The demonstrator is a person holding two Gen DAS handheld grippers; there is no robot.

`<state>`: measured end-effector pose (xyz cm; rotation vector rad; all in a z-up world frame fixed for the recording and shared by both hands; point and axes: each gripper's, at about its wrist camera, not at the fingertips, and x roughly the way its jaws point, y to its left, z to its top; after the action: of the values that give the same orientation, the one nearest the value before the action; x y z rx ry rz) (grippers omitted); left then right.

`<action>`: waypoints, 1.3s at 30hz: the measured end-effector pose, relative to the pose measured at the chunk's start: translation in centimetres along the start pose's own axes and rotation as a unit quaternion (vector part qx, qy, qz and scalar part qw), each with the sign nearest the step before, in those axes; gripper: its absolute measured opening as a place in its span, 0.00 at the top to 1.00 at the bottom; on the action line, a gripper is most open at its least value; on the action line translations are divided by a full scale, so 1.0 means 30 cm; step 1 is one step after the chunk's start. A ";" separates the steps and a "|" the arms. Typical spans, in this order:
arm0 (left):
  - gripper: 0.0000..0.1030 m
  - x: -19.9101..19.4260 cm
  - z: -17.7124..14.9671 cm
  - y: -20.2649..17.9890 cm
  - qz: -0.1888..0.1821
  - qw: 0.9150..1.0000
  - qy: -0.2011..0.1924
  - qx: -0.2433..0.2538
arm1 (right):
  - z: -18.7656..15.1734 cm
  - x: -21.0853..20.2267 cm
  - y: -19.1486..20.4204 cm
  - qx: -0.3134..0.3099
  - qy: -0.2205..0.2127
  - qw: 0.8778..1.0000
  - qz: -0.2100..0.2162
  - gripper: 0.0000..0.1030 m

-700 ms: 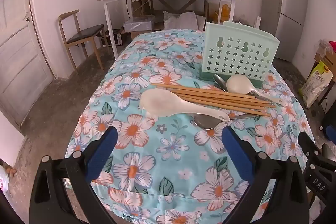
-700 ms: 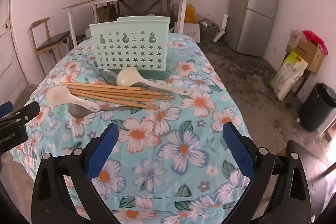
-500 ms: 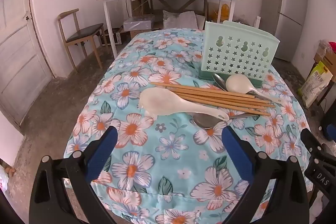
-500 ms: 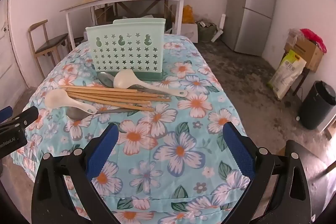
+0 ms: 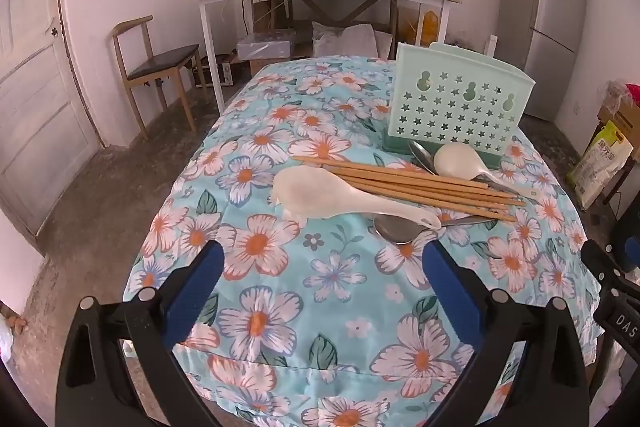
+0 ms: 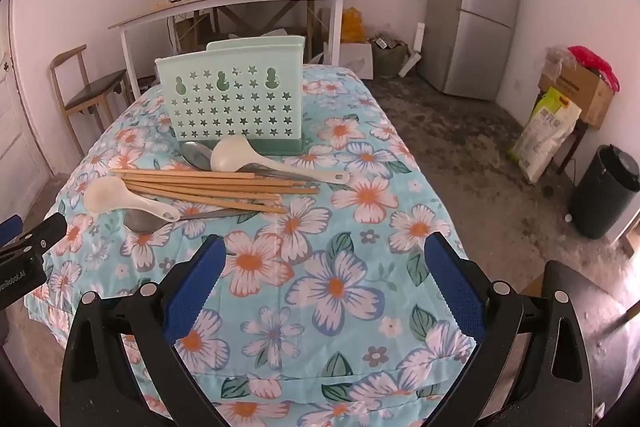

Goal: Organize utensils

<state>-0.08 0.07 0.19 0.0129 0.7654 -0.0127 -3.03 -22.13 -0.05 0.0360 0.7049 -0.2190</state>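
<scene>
The left gripper (image 5: 322, 267) and right gripper (image 6: 324, 263) are hovering spread wide, empty, over the floral blue tablecloth (image 6: 340, 291). Beyond them are lying two white plastic spoons (image 5: 320, 193), two metal spoons (image 5: 396, 229) and wooden chopsticks (image 6: 208, 187), just before the upright mint-green perforated utensil holder (image 6: 236, 103).

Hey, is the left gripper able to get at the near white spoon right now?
Probably yes. The left gripper is open and empty, and only bare tablecloth lies between it and the white spoon, which rests on top of the chopsticks.
</scene>
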 end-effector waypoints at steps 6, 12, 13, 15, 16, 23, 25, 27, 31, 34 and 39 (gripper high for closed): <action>0.06 0.000 -0.013 0.027 -0.008 1.000 0.004 -0.004 | -0.003 0.002 -0.003 0.002 0.002 1.000 0.000 0.08; 0.06 0.009 -0.026 0.020 -0.012 1.000 0.011 -0.001 | -0.007 0.004 0.001 0.001 0.006 1.000 0.000 0.08; 0.06 0.011 -0.027 0.020 -0.012 1.000 0.012 0.000 | -0.008 0.004 0.001 0.000 0.007 1.000 -0.001 0.08; 0.06 0.014 -0.027 0.020 -0.011 1.000 0.014 -0.001 | -0.010 0.005 0.003 -0.001 0.010 1.000 -0.001 0.08; 0.06 0.015 -0.028 0.021 -0.010 1.000 0.014 -0.001 | -0.012 0.006 0.003 -0.001 0.011 1.000 -0.001 0.08; 0.06 0.018 -0.032 0.031 -0.003 1.000 0.015 -0.003 | -0.011 0.011 0.000 0.000 0.015 1.000 -0.004 0.08; 0.06 0.019 -0.033 0.038 0.001 1.000 0.015 -0.005 | -0.010 0.012 -0.003 0.002 0.015 1.000 -0.006 0.08; 0.06 0.020 -0.033 0.045 0.005 1.000 0.015 -0.007 | -0.010 0.012 -0.007 0.003 0.015 1.000 -0.007 0.08; 0.06 0.021 -0.032 0.058 0.014 1.000 0.015 -0.011 | -0.009 0.017 -0.012 0.005 0.017 1.000 -0.009 0.08; 0.06 0.023 -0.030 0.066 0.017 1.000 0.015 -0.014 | -0.009 0.018 -0.013 0.006 0.017 1.000 -0.009 0.08; 0.06 0.024 -0.030 0.069 0.017 1.000 0.015 -0.015 | -0.009 0.018 -0.013 0.005 0.017 1.000 -0.009 0.08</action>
<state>-0.15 2.15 -0.93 -0.0014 0.7953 0.0318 -2.88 -22.58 -0.59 0.0437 0.7386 -0.2391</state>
